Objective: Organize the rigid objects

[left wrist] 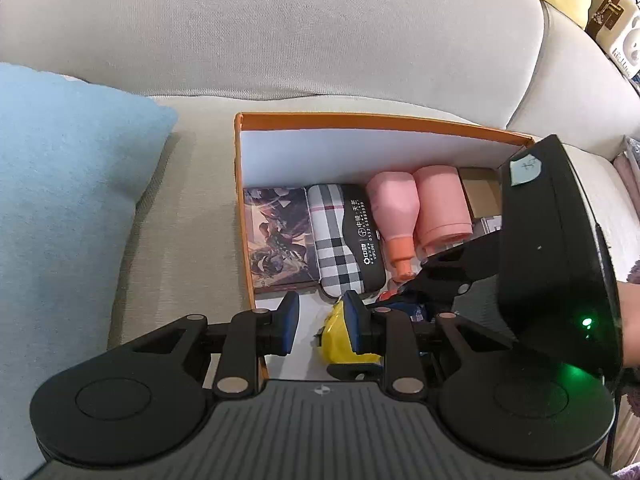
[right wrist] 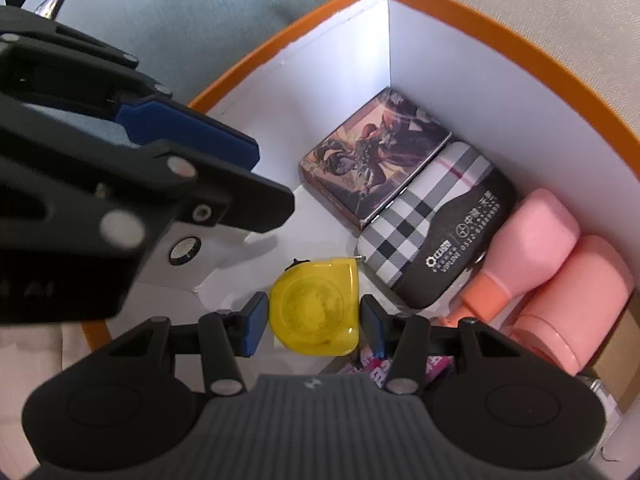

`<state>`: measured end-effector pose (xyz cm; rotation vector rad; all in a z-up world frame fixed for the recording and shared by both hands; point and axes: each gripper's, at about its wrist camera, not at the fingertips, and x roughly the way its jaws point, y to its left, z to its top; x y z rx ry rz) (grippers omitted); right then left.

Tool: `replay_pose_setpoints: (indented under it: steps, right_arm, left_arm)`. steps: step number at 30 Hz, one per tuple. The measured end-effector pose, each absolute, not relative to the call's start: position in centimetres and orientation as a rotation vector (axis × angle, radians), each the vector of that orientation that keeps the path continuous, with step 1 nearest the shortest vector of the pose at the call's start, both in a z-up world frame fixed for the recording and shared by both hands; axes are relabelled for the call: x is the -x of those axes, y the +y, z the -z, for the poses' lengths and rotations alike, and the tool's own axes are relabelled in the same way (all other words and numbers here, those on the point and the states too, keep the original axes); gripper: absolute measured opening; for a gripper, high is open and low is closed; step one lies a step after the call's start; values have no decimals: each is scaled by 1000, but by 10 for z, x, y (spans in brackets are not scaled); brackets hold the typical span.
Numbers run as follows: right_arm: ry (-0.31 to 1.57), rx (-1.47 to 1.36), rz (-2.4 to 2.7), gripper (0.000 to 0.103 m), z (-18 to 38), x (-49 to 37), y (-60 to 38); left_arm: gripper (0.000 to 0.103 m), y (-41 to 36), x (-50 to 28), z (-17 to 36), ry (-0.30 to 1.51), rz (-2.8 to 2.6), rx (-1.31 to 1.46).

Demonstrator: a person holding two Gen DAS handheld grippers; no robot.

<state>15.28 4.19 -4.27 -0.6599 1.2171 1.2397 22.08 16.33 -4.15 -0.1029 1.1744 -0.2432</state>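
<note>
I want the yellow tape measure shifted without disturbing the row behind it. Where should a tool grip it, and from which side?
Grip the yellow tape measure across its two narrow edges, coming from above on the near side. It lies flat, round face up, with bare box floor to its left; the right tool already brackets it, pads apart, clear of the plaid case.
</note>
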Motion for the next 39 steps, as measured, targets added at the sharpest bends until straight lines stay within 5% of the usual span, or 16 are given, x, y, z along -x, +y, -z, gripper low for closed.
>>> replay_pose_setpoints:
  steps: [11, 24, 35, 39]
  right_arm:
    - [1201, 656, -1247, 59, 40, -151, 38]
    - [927, 582, -1080, 69, -61, -142, -55]
    - [719, 152, -719, 77, -127, -118, -195]
    - [604, 118, -631, 84, -117, -92, -209]
  left_arm:
    - [30, 155, -216, 42, 1166, 231, 85]
    - [32, 110, -167, -34, 884, 261, 41]
    - [65, 48, -81, -56, 542, 68, -90]
    - [84, 34, -56, -50, 514, 6, -63]
